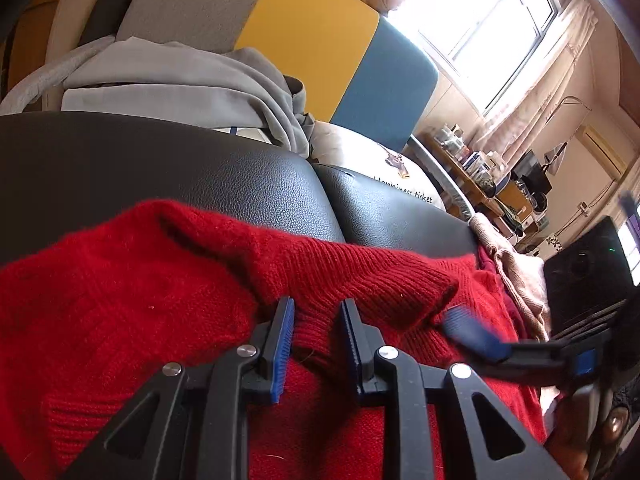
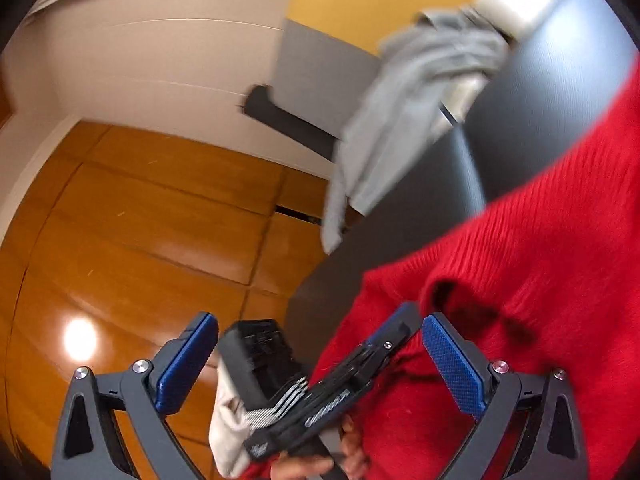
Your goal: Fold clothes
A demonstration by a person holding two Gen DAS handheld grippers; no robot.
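Observation:
A red knitted sweater point(image 1: 140, 300) lies bunched on the black leather seat point(image 1: 240, 172). My left gripper point(image 1: 318, 340) is shut on a thick ribbed fold of it, and red knit fills the gap between the blue pads. In the right wrist view the same left gripper point(image 2: 394, 326) shows side-on at the sweater point(image 2: 540, 260) edge. My right gripper point(image 2: 320, 360) stands wide open around it, with no cloth between its pads. One of its fingers point(image 1: 468, 328) appears blurred at the sweater's right side.
A grey garment point(image 1: 180, 84) hangs over the seat's back edge, below a grey, yellow and blue backrest point(image 1: 308, 40). A white printed pillow point(image 1: 380, 164) and beige cloth point(image 1: 516, 276) lie to the right. Wooden floor point(image 2: 140, 220) lies beside the seat. A hand point(image 2: 304, 464) shows at the bottom.

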